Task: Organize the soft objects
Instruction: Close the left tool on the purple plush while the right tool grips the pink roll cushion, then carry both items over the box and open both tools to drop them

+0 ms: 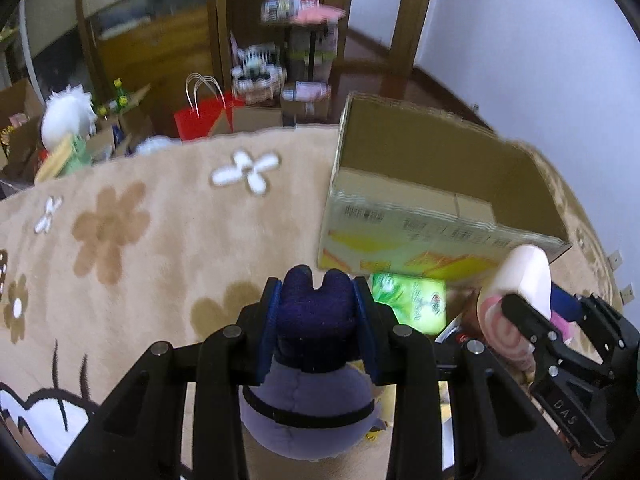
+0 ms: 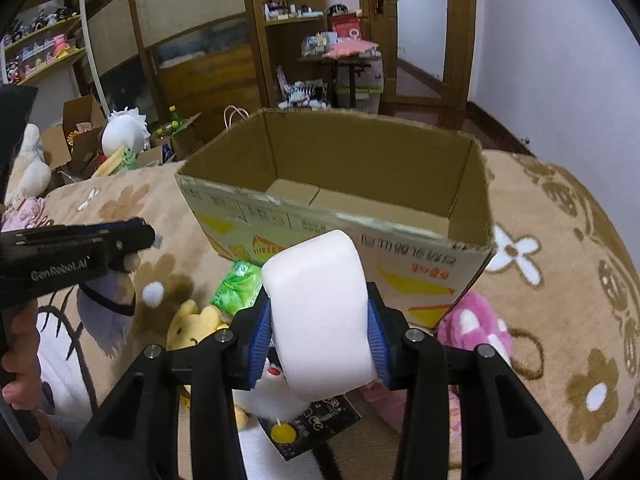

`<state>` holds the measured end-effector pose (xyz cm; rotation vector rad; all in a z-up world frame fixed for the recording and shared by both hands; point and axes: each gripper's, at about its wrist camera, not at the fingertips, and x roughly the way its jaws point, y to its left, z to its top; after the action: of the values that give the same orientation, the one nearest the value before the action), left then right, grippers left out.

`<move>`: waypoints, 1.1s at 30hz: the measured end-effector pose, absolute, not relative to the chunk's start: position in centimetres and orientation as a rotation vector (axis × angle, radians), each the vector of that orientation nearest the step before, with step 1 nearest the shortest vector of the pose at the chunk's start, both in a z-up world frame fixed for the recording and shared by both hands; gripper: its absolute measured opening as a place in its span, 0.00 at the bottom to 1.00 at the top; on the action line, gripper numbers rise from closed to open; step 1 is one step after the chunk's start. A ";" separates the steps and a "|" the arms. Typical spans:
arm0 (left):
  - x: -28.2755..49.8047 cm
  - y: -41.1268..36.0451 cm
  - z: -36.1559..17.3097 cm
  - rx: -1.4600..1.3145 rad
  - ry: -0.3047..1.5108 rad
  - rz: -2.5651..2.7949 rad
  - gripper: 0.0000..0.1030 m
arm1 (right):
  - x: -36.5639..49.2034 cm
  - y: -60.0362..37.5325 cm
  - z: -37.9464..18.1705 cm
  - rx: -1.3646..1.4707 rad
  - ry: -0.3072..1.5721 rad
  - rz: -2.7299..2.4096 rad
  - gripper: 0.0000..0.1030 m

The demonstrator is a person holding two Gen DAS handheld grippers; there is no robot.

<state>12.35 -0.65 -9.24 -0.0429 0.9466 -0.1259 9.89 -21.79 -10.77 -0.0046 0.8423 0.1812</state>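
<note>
My left gripper [image 1: 318,292] is shut on the dark blue top of a purple-grey plush toy [image 1: 308,400], held above the rug. In the right wrist view this plush [image 2: 106,312] hangs under the left gripper [image 2: 140,240] at the left. My right gripper [image 2: 318,312] is shut on a white soft roll [image 2: 316,280], just in front of the open cardboard box [image 2: 360,216]. In the left wrist view the roll [image 1: 528,272] shows a pink swirl on its end, in the right gripper [image 1: 546,300], near the box [image 1: 440,232] corner. The box inside looks bare.
On the beige flower rug [image 1: 160,240] before the box lie a green packet [image 2: 236,284], a yellow plush [image 2: 192,320], a pink spotted plush [image 2: 472,324], a white plush [image 2: 272,396] and a black card [image 2: 312,420]. Boxes, a red bag [image 1: 204,116] and shelves stand beyond the rug.
</note>
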 end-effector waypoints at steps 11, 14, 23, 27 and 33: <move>10.6 -1.2 -4.4 -0.013 0.704 -0.145 0.33 | 7.8 -21.9 -5.5 0.000 0.674 0.152 0.44; 10.7 -1.8 -3.1 -0.007 0.658 -0.153 0.33 | 7.8 -21.9 -4.3 -0.007 0.634 0.148 0.44; 12.0 -3.9 0.4 0.038 0.538 -0.160 0.33 | 8.9 -22.2 -1.7 -0.038 0.532 0.116 0.44; 13.3 -4.9 1.2 0.046 0.522 -0.175 0.33 | 9.9 -22.4 -1.1 -0.066 0.508 0.116 0.44; 15.0 -6.2 1.6 0.040 0.510 -0.208 0.33 | 11.5 -23.0 -1.0 -0.105 0.496 0.107 0.45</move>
<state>15.02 -6.24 1.59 0.0397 0.5096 -0.2075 11.51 -23.05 -1.04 -0.1046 0.4959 0.1073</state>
